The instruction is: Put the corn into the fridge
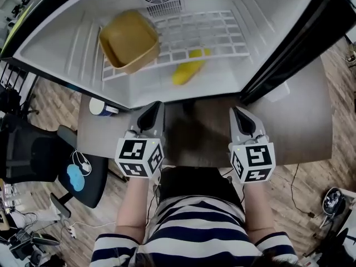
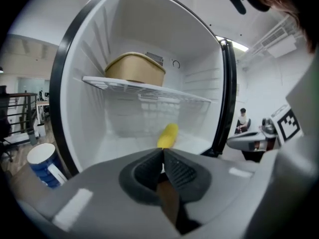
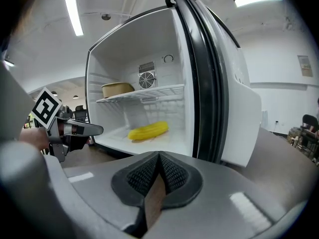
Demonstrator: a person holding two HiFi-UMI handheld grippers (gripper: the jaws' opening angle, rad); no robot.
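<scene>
Left gripper (image 2: pixel 163 152) first: its jaws are pressed together with nothing between them, and I hold it above the brown table (image 1: pixel 303 127), just outside the open fridge (image 1: pixel 69 46). My right gripper (image 3: pixel 158 156) is beside it, apart from it, jaws likewise closed and empty, pointing at the same opening. The corn (image 1: pixel 188 71) lies on its side on the fridge's white floor, under the wire shelf (image 1: pixel 208 35), touching neither gripper. A tan bowl (image 1: pixel 129 40) sits on the left part of that shelf. A blue-and-white cup (image 1: pixel 100 107) stands on the table near the fridge's left front corner.
</scene>
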